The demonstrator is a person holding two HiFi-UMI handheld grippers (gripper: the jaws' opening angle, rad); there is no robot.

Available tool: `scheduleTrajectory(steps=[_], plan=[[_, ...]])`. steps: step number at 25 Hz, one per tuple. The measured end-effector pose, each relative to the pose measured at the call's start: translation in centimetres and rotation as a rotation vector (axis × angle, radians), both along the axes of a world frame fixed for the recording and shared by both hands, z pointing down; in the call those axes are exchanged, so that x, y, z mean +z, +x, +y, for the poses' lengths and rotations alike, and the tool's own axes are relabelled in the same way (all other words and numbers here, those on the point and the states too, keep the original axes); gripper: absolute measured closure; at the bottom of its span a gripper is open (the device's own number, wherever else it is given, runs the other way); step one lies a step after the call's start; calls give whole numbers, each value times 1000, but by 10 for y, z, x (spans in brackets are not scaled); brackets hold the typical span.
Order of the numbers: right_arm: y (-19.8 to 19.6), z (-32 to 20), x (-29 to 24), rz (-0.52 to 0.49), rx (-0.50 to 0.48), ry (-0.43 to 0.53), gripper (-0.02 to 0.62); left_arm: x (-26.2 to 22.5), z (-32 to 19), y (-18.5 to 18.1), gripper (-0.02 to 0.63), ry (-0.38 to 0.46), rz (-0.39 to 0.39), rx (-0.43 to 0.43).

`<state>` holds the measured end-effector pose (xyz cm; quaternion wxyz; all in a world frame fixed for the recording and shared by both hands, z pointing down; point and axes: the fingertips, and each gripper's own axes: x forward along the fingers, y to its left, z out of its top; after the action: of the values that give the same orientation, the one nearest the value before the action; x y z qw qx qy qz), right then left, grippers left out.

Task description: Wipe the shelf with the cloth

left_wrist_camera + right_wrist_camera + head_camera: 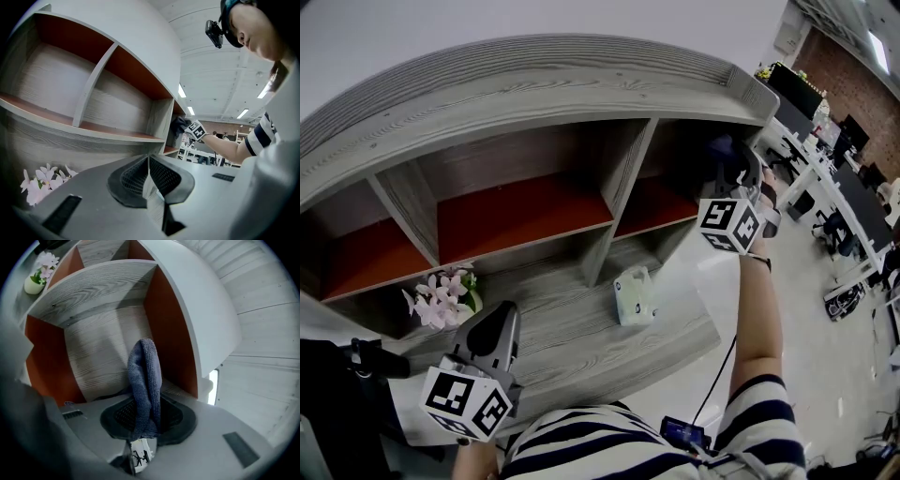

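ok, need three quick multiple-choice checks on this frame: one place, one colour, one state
1. Where is the cloth held?
A) at the leftmost upper compartment
B) lying on the floor
C) at the rightmost upper compartment of the shelf

2. What colour are the flowers?
A) pink
B) yellow
C) blue

3. The left gripper is:
A) wide open
B) shut on the cloth
C) shut with nothing in it

Answers:
1 C: the head view shows the right gripper raised at that end compartment, and its own view shows the cloth clamped in front of the back panel.
2 A: the petals are pale pink in the head view.
3 C: its jaws meet with nothing between them in the left gripper view.
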<state>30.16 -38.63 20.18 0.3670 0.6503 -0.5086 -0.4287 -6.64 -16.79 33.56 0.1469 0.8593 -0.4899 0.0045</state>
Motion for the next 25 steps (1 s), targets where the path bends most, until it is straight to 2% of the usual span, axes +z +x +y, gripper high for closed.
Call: scheduleTrajectory(steps=[14,25], plan=[[0,-7,84,-2,30,-182,503,3,0,-4,580,-8,-4,-4],[1,-8,130,19,52,-273,503,5,2,-8,580,-13,-5,-14]])
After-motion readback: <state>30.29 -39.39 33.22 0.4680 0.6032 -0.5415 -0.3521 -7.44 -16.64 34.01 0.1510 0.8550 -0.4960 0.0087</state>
